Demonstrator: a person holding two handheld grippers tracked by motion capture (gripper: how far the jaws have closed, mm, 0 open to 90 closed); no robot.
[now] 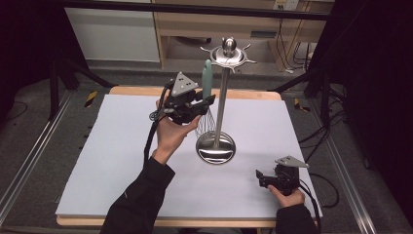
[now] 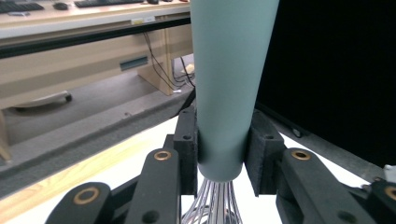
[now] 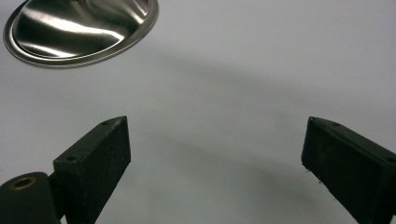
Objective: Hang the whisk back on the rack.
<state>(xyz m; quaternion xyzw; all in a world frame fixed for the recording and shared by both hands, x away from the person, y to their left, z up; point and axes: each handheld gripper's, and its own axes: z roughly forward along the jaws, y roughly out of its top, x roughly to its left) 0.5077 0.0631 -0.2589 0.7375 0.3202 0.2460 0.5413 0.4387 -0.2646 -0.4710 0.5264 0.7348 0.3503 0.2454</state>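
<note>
From the high view, the left gripper [image 1: 207, 101] holds a whisk [image 1: 207, 97] upright just left of the steel stand [image 1: 217, 146] near the table's far middle; it looks light, with springy wires. In the left gripper view the jaws clamp the smooth, tapered teal handle [image 2: 229, 79] low down, a sound but slippery hold. In the right gripper view the right gripper [image 3: 215, 154] rests spread and empty at near right.

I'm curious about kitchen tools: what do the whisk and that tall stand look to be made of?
The whisk has a matte, grey-green handle, probably silicone or plastic, with no glare; its loops are thin shiny wire, likely steel. The stand looks like brushed stainless steel, with mirror-like reflections on its round base.
</note>
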